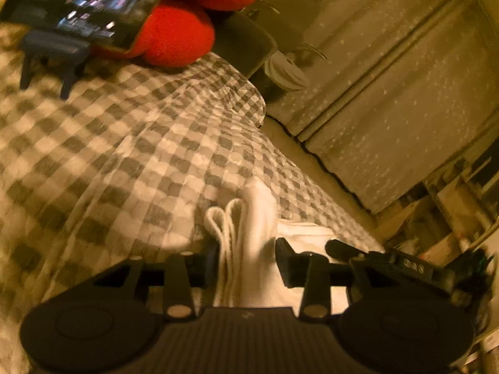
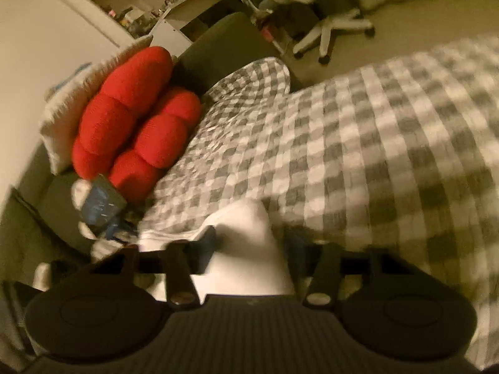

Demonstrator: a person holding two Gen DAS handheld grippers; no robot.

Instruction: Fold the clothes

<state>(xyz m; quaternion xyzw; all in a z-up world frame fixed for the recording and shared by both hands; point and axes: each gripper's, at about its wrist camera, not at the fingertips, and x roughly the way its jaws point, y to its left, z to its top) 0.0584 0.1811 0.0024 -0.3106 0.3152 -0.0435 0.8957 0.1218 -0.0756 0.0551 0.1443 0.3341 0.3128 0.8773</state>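
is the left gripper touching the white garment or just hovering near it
Touching. In the left wrist view the white garment and its drawstring run up between the left gripper's fingers, which press against the cloth on both sides.

checkered bedspread, red cushion, office chair

A checked bed cover carries red cushions and a white garment.
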